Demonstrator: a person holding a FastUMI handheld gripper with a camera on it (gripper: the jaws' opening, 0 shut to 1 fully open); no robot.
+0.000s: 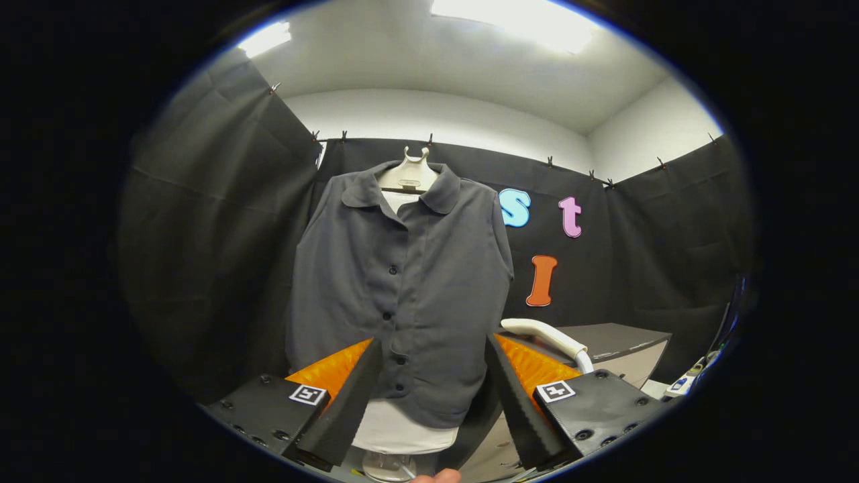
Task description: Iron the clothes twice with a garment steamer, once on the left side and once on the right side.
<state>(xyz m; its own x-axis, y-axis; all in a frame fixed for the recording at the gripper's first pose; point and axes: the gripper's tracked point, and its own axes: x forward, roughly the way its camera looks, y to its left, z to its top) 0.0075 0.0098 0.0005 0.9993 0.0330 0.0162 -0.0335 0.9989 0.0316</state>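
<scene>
Gripper view: shirt (402,295) beyond open gripper (429,396).

matt dark grey cloth sleeveless shirt (402,295) with small glossy buttons, smooth white plastic steamer handle (547,333), ribbed black gripper fingers (349,396)

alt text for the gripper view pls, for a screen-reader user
A grey sleeveless shirt hangs buttoned on a white dress form straight ahead of the open, empty gripper. A white steamer handle rests on a table beyond the right-hand finger.
</scene>
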